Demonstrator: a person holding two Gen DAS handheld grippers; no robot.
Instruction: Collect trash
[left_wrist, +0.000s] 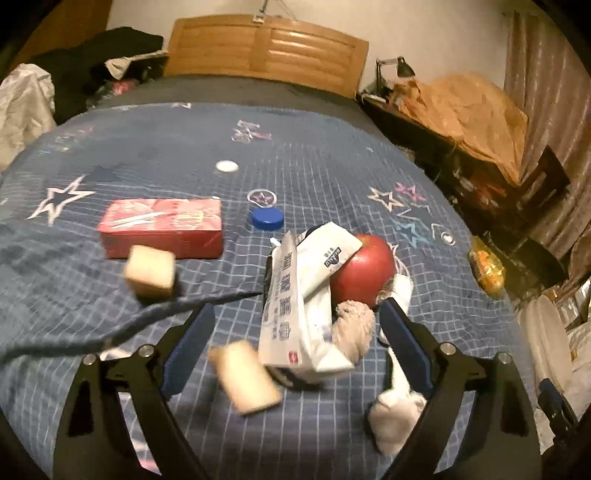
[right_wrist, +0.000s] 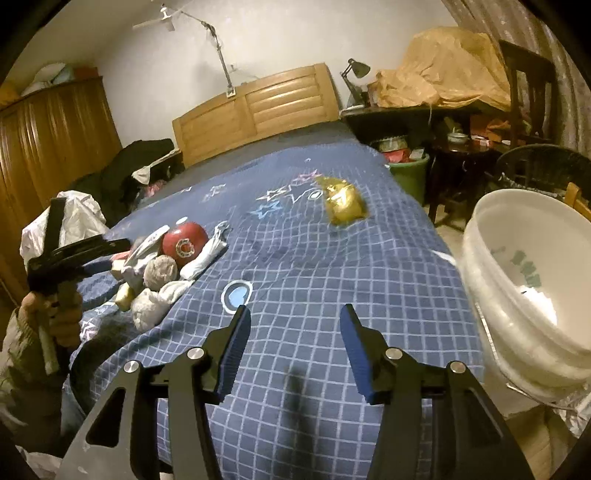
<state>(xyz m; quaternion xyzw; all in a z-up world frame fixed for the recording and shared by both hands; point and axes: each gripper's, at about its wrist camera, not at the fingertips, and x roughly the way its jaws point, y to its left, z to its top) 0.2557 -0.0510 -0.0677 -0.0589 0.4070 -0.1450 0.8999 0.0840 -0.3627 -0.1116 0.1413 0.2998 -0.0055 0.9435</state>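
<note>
Scene: bed (left_wrist: 332, 155) with a blue checked cover, clutter in a heap near the middle; white bucket (right_wrist: 524, 280) stands off the bed's right edge.
Left hand-held gripper (left_wrist: 295, 325): jaws wide apart, nothing pressed between the pads; it points down at the heap.
Right hand-held gripper (right_wrist: 293, 343): jaws apart, empty, over bare cover between the heap and the bucket.
Trash, heap: white wrapper (left_wrist: 295, 306), crumpled and upright, leans on a red apple (left_wrist: 364, 269); a pale wad (left_wrist: 351, 328) and white socks (left_wrist: 395, 406) lie touching it on the near right.
Trash, loose: two tan blocks (left_wrist: 149, 271) (blurred, what they are I cannot tell), one left of the wrapper, one nearer; red box (left_wrist: 162, 227) far left; blue cap (left_wrist: 267, 218) and white cap (left_wrist: 227, 167) farther off.
Trash, right side: yellow packet (right_wrist: 343, 203), alone near the bed's right edge, well apart from the heap.
Handling, wrapper: judged light, thin, crinkly and slippery; it will collapse under the pads. Best taken across the folded near end, where layers bunch.
Handling, packet: likely light and crackly foil; pinch a crimped end rather than the puffed middle.
Handling, apple: firm, round, heavier (probably not trash); a tug on the wrapper may roll it.
Mattress: soft, gives under pressure, so flat items sink from the pads.
</note>
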